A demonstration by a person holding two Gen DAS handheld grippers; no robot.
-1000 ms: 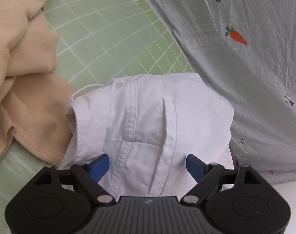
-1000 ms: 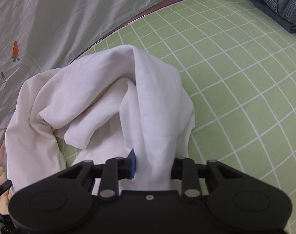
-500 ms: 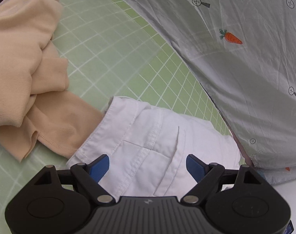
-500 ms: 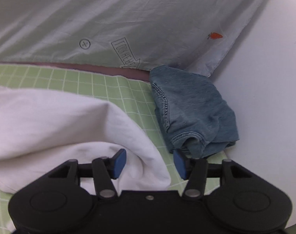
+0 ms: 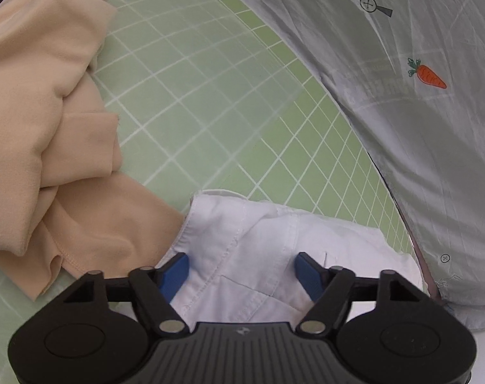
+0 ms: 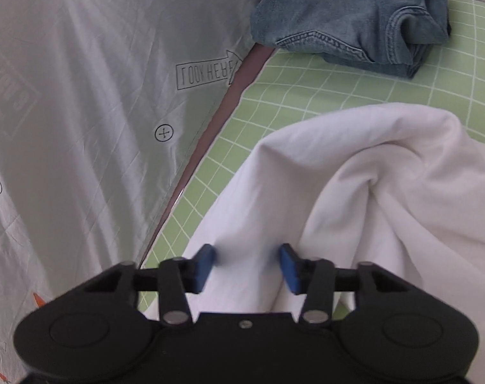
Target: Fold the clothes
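A white garment with stitched seams (image 5: 258, 249) lies on the green grid mat (image 5: 194, 96). My left gripper (image 5: 242, 274) hovers at its near-left corner. Its jaws are closing with the seamed cloth between the blue pads, which do not visibly press it. In the right wrist view the same white garment (image 6: 386, 176) rises in smooth bunched folds. My right gripper (image 6: 247, 267) is also closing, and a ridge of that cloth fills the gap, touching both pads.
A crumpled beige garment (image 5: 50, 128) lies left of the white one, touching its edge. Folded denim (image 6: 354, 16) sits at the mat's far end. A grey sheet with carrot prints (image 5: 418, 112) borders the mat (image 6: 306, 96) and runs beside my right gripper (image 6: 82, 96).
The white garment sank from close before the left camera onto the mat, and the left jaws narrowed. The right gripper let go, swung toward the denim, rolled back and closed on another fold.
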